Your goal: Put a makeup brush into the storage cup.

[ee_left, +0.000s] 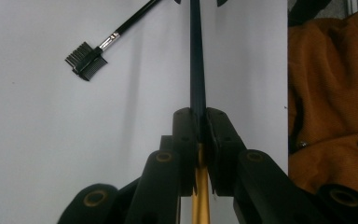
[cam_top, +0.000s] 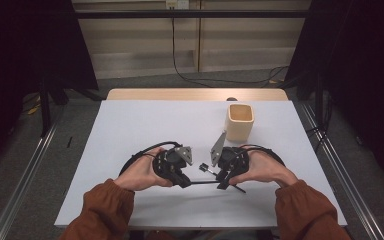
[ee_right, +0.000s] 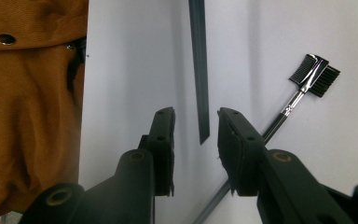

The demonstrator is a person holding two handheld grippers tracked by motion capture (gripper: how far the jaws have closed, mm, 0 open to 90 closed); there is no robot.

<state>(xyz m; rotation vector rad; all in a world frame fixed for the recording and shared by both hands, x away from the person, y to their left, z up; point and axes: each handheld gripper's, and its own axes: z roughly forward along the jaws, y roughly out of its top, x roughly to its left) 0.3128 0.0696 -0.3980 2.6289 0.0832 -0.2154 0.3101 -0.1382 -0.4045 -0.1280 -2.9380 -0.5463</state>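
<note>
Left hand-held gripper [ee_left: 199, 122] is seen pinching a thin dark stick [ee_left: 196, 56] with a gold lower part, held level above the white worktop [cam_top: 130, 130]. Right hand-held gripper [ee_right: 196, 128] is spread, the stick's far tip lying between its jaws, unclamped. A brow comb brush [ee_right: 313, 74] lies on the worktop just beside. A beige cup [cam_top: 240, 121] stands farther back.

The jaws hide where the dark rod [ee_left: 197, 56] meets its gold part.
</note>
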